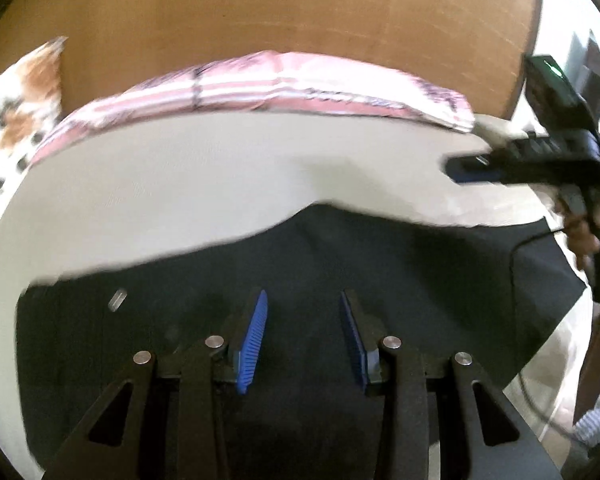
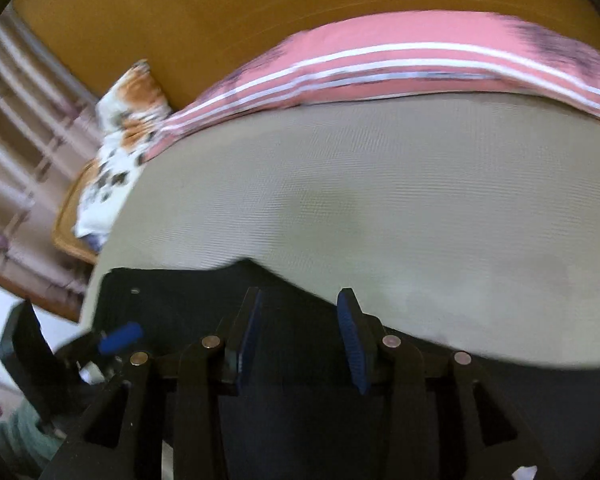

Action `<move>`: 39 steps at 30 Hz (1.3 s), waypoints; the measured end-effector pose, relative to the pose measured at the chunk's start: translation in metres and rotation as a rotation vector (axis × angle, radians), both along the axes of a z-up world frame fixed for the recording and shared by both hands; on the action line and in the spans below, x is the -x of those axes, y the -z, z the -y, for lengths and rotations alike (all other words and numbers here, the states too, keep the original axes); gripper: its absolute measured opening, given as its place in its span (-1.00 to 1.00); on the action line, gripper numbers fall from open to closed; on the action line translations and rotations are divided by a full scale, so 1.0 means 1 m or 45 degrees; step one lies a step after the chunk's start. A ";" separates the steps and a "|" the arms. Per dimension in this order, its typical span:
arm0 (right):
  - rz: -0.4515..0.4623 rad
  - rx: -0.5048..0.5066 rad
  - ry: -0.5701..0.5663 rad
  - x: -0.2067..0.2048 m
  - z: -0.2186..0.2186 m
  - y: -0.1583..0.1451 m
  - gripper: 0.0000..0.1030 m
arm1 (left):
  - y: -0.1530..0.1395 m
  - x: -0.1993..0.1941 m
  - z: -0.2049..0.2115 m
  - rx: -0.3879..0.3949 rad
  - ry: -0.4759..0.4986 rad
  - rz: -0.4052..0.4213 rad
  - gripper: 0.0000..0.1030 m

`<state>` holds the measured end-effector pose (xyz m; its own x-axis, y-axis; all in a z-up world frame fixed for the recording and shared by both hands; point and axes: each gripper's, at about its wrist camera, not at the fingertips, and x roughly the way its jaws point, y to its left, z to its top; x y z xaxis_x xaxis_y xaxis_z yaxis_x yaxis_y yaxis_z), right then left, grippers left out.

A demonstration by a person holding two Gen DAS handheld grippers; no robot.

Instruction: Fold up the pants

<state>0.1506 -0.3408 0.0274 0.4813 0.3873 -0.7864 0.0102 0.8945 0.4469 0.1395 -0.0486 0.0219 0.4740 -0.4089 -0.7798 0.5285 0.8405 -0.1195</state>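
Dark, near-black pants [image 1: 308,260] lie flat on a pale beige bed sheet [image 1: 180,176], filling the lower half of the left wrist view; they also show in the right wrist view [image 2: 188,300]. My left gripper [image 1: 303,300] is open, its blue pads apart just above the pants, holding nothing. My right gripper [image 2: 300,300] is open over the pants' far edge and empty. The right gripper also shows at the right of the left wrist view [image 1: 460,168], over the sheet. The left gripper shows at the lower left of the right wrist view [image 2: 120,338].
A pink striped folded blanket [image 1: 260,84] lies along the head of the bed against a wooden headboard [image 1: 280,8]. A white, orange and black patterned pillow [image 2: 124,128] sits at the left. A cable [image 1: 516,264] runs across the pants at the right.
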 end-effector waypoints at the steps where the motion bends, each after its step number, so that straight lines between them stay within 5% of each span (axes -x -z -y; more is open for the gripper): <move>1: -0.021 0.032 0.043 0.013 0.020 0.000 -0.28 | -0.001 -0.003 0.010 0.006 0.026 0.001 -0.24; 8: -0.159 0.158 0.264 0.077 0.104 0.029 -0.28 | 0.015 -0.025 0.084 0.011 0.214 -0.032 -0.24; 13: -0.215 0.163 0.277 0.088 0.113 0.056 -0.28 | 0.033 -0.045 0.108 -0.019 0.233 -0.073 -0.24; 24: -0.088 0.344 0.406 0.069 0.123 0.082 -0.34 | 0.068 -0.075 0.104 -0.077 0.139 -0.095 -0.24; 32: -0.058 0.158 0.467 0.075 0.138 0.059 -0.24 | 0.059 -0.067 0.104 -0.129 0.142 -0.087 -0.24; 39: 0.003 0.012 0.595 0.145 0.172 0.021 -0.21 | 0.036 -0.013 0.082 -0.154 0.201 -0.053 -0.15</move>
<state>0.0052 -0.5130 0.0064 0.6043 0.1213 -0.7875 0.4120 0.7984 0.4391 0.1525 -0.1302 -0.0141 0.3775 -0.3780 -0.8453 0.6516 0.7571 -0.0476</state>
